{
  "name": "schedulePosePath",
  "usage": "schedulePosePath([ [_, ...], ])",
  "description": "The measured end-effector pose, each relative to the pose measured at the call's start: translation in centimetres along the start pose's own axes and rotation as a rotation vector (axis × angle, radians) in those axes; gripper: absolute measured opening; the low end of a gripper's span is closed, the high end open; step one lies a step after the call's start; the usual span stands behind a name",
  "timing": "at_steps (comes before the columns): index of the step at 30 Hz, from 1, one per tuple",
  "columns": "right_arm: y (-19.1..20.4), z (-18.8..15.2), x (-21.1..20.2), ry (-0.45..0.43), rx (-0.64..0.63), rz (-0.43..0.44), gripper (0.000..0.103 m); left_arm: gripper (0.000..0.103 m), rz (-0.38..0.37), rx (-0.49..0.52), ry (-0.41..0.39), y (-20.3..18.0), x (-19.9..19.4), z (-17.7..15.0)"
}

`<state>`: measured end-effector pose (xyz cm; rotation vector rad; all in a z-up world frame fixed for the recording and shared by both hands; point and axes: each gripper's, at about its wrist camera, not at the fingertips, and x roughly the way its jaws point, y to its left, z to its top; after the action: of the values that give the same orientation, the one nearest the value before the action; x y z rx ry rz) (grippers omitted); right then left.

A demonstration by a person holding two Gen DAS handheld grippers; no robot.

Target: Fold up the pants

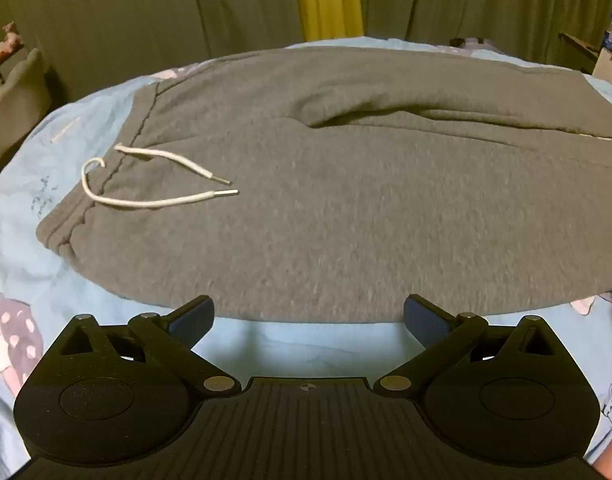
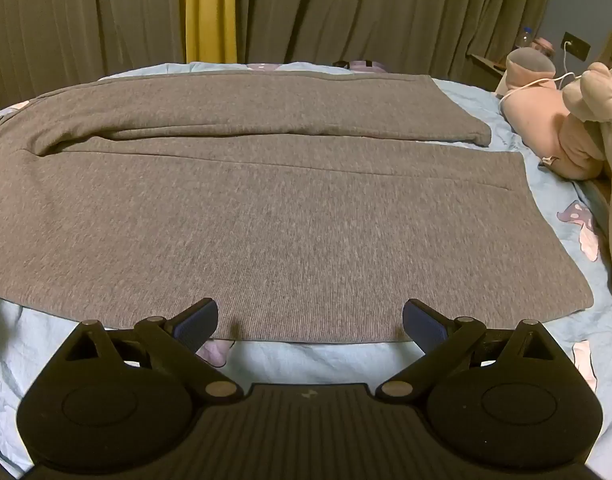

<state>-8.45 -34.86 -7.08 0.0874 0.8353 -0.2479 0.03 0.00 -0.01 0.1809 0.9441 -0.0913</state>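
Grey sweatpants [image 1: 346, 200] lie flat across a light blue bedsheet [image 1: 37, 248], waistband to the left with a white drawstring [image 1: 157, 196] resting on the fabric. In the right wrist view the two legs [image 2: 285, 220] stretch to the right, the far leg [image 2: 265, 104] lying apart from the near one, cuffs at the right. My left gripper [image 1: 309, 320] hovers open over the near edge of the pants by the waist end, nothing between its blue pads. My right gripper [image 2: 310, 322] is open too, just at the near edge of the near leg.
Pink and beige plush toys [image 2: 566, 120] crowd the bed's right side, with a white cable [image 2: 534, 84] over them. Olive curtains with a yellow strip [image 2: 209, 12] hang behind the bed. A shelf with a bottle [image 2: 524, 38] stands at the far right.
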Motion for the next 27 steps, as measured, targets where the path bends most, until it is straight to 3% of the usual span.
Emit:
schedulePosePath([
  [15, -0.1, 0.0, 0.0, 0.000, 0.000, 0.000, 0.099, 0.103, -0.002, -0.011, -0.011, -0.5, 0.3, -1.2],
  [27, -0.1, 0.0, 0.0, 0.001, 0.000, 0.000, 0.099, 0.103, -0.010, -0.015, 0.006, 0.1, 0.2, -0.3],
])
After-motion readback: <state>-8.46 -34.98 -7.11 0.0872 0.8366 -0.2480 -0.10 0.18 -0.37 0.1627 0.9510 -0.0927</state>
